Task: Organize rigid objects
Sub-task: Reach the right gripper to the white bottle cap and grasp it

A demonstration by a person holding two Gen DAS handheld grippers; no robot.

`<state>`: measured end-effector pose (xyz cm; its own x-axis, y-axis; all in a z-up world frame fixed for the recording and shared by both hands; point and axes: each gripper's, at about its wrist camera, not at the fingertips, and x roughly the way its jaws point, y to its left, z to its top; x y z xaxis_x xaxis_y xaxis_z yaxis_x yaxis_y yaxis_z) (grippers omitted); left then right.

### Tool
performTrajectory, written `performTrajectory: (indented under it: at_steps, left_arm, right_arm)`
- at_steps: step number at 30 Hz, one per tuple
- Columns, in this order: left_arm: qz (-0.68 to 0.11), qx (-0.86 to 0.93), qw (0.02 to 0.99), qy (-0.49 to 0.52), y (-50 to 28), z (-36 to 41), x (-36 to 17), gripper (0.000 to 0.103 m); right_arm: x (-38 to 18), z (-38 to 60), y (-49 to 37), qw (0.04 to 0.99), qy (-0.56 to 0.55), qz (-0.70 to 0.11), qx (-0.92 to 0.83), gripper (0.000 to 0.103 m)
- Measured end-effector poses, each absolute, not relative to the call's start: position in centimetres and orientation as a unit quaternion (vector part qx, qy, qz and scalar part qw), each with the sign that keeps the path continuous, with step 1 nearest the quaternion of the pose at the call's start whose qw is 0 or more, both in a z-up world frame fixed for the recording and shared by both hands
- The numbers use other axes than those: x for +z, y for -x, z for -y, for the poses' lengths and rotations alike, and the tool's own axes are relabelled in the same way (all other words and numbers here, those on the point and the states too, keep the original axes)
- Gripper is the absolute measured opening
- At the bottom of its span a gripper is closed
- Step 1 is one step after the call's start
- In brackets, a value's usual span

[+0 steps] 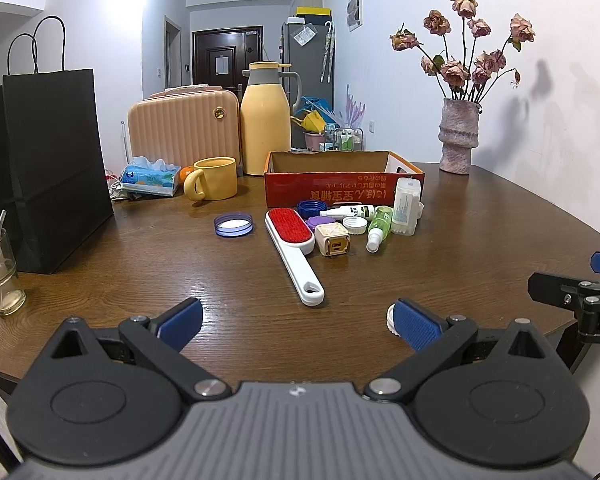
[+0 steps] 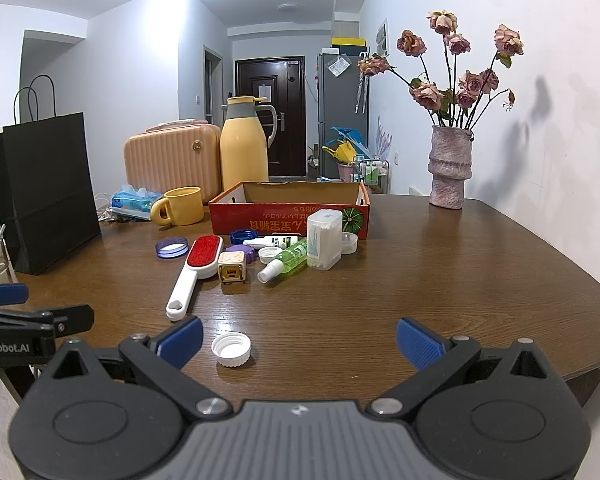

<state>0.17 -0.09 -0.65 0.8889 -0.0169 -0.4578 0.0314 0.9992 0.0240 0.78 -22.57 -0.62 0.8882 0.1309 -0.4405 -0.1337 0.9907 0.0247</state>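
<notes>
Nothing looks put away yet: the box [image 2: 288,216] looks empty, and the toys and bottles sit at its 6 o'clock on the table [image 2: 420,280]. Both the left tongs [image 1: 296,320] and the right tongs [image 2: 300,342] are wide open and hold nothing.

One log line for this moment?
left tool: open | right tool: open | white ribbed plastic cap: on table, near right tool | red cardboard box: unfilled

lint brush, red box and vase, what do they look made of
Lint brush: glossy white plastic handle, with a red fuzzy pad that looks like fabric pile. Red box: printed cardboard, with brown raw board showing inside. Vase: rough, mottled pink surface, probably ceramic or stone, matte.
</notes>
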Motion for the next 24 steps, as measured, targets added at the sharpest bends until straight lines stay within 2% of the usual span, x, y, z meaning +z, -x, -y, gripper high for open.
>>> performTrajectory:
  at_steps: [24]
  left_arm:
    - [-0.238, -0.013, 0.971, -0.015, -0.13, 0.11, -0.85, 0.103]
  right_arm:
    - [-0.84, 22.46, -1.03, 0.971, 0.006, -0.229, 0.070, 0.103]
